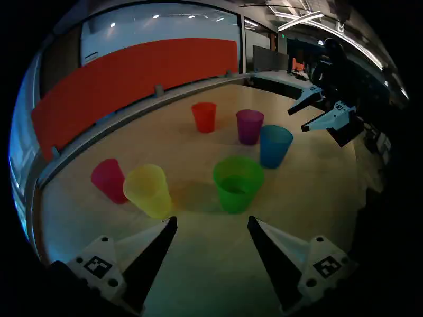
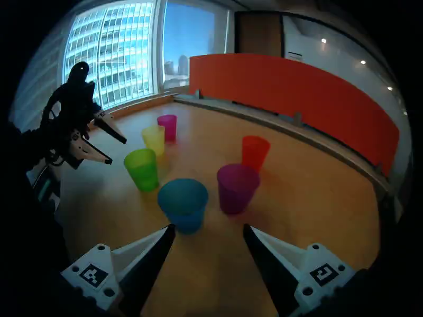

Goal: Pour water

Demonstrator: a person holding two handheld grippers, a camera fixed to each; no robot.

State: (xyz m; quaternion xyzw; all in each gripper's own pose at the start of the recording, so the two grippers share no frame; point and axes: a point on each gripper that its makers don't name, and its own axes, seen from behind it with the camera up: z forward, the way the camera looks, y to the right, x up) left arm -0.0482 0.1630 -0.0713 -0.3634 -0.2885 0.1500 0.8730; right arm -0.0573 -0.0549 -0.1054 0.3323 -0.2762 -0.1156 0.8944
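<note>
Several plastic cups stand upright on a wooden table (image 1: 317, 179). In the left gripper view, a green cup (image 1: 238, 184) stands just ahead of my open left gripper (image 1: 211, 224), a yellow cup (image 1: 148, 190) and a pink cup (image 1: 109, 180) to its left. Farther off stand a blue cup (image 1: 275, 146), a purple cup (image 1: 249, 126) and an orange cup (image 1: 204, 117). The right gripper (image 1: 304, 119) hovers open at far right. In the right gripper view, my open right gripper (image 2: 209, 228) faces the blue cup (image 2: 183, 204) and purple cup (image 2: 237, 187), nothing between its fingers. The left gripper (image 2: 117, 149) hovers open beside the green cup (image 2: 142, 168).
A low orange partition (image 1: 137, 79) runs along the table's far edge. Large windows (image 2: 116, 58) lie beyond the table. The orange cup (image 2: 255, 152), yellow cup (image 2: 154, 139) and pink cup (image 2: 167, 127) stand farther back. Bare wood (image 2: 317, 211) stretches to the right of the cups.
</note>
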